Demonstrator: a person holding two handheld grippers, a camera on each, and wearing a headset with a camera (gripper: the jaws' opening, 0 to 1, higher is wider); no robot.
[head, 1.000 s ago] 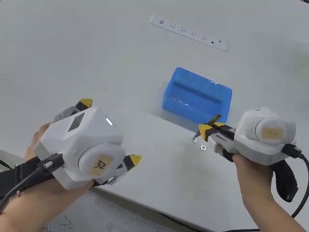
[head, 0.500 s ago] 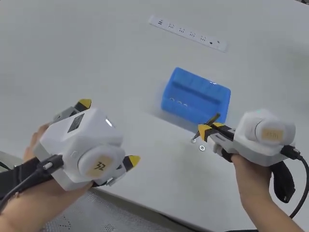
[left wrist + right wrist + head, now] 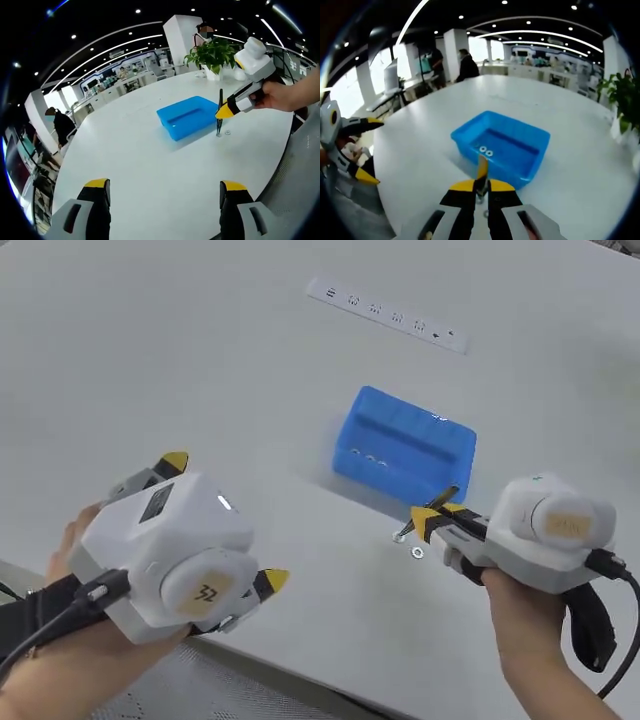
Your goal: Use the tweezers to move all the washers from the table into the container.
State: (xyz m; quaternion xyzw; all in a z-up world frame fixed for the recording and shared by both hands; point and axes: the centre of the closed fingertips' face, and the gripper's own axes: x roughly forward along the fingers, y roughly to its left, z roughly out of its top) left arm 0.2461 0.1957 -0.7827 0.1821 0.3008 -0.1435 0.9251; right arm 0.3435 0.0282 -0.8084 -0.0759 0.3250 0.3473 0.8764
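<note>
The right gripper [image 3: 432, 518], clenched on the tweezers [image 3: 220, 100], should lower their tips squarely astride the washer [image 3: 417, 553] on the surface [image 3: 200, 360] just before the container [image 3: 410, 410]. The left gripper [image 3: 164, 185] hangs released.

The head view looked down from above and behind onto the surface [image 3: 200, 360]. The left gripper view faced low across it from well back; the right gripper view sat near the container [image 3: 502, 145]. All three shared it; the left also caught the right tongs [image 3: 221, 113].

Washers [image 3: 483, 148] lie inside the container [image 3: 382, 480], a loose washer [image 3: 417, 553] before it.
</note>
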